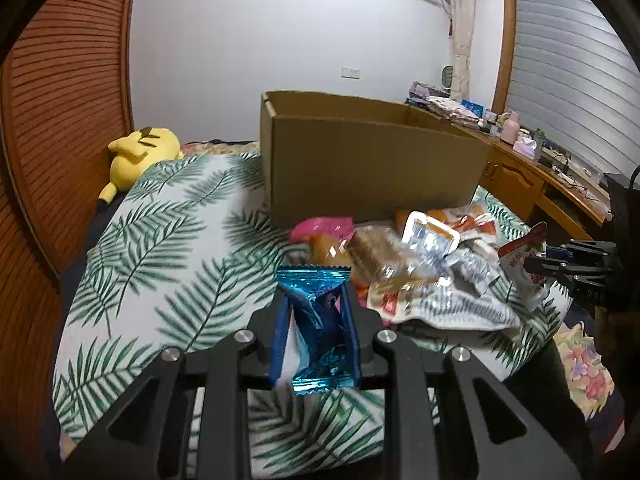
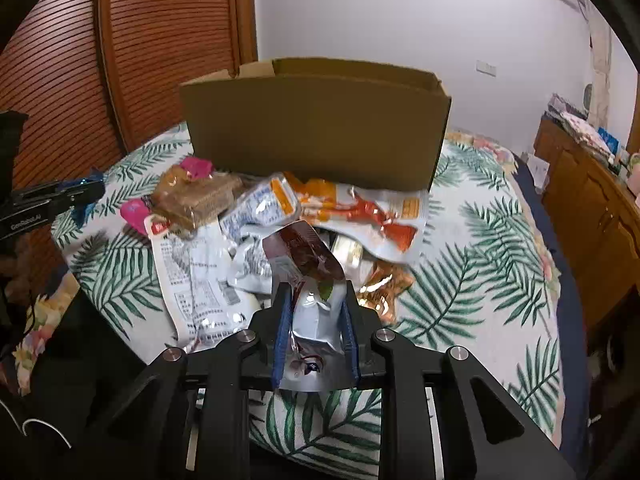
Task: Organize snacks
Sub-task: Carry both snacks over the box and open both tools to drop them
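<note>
Still, both packets may snag the cardboard box (image 1: 372,168) wall at twelve o'clock, left gripper (image 1: 316,312) pinching the blue packet (image 1: 316,320), right gripper (image 2: 316,312) clamping the silver pouch (image 2: 312,312).

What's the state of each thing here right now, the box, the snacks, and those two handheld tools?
Left tool: shut on the blue foil snack packet, held above the bed.
Right tool: shut on the white and brown snack pouch.
Cardboard box: open at the top, upright on the bed; contents hidden.
Snack pile: loose heap in front of the box, not yet packed.
Leaf-print bedspread: spread flat under everything.
</note>
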`<state>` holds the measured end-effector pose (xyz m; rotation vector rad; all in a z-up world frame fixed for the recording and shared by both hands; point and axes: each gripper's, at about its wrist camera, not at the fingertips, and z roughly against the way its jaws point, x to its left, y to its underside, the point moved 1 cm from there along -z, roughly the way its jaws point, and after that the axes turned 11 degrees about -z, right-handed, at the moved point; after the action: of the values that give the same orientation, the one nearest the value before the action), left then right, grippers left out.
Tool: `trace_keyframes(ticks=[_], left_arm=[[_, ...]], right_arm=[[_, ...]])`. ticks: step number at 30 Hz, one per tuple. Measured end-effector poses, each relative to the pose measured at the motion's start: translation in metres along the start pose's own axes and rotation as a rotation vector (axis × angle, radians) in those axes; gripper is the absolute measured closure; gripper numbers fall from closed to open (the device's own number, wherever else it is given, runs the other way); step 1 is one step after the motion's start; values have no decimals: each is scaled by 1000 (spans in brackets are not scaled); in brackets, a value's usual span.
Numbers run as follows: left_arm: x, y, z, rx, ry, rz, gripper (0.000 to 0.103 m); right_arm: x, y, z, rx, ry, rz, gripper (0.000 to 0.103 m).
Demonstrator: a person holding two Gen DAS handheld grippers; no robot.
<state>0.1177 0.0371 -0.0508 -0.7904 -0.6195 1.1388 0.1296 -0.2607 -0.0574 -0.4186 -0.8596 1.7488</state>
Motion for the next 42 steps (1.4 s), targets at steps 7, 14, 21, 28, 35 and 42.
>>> trace_keyframes(ticks=[7, 14, 21, 28, 35, 42], left_arm=[[-6, -26, -10, -26, 32, -18, 81], [-6, -71, -21, -72, 43, -61, 81], [2, -121, -40, -111, 36, -87, 81], [9, -161, -60, -140, 37, -89, 81], [17, -185, -89, -118, 51, -87, 81], [17, -191, -120, -74, 70, -74, 80]], right_arm=[[-5, -20, 11, -49, -7, -4, 82], [-8, -56, 19, -117, -8, 22, 82], [-7, -106, 18, -221, 8, 44, 82], [-3, -152, 7, -295, -6, 41, 82], [2, -181, -19, -312, -12, 43, 82], [-4, -190, -47, -277, 5, 21, 81]])
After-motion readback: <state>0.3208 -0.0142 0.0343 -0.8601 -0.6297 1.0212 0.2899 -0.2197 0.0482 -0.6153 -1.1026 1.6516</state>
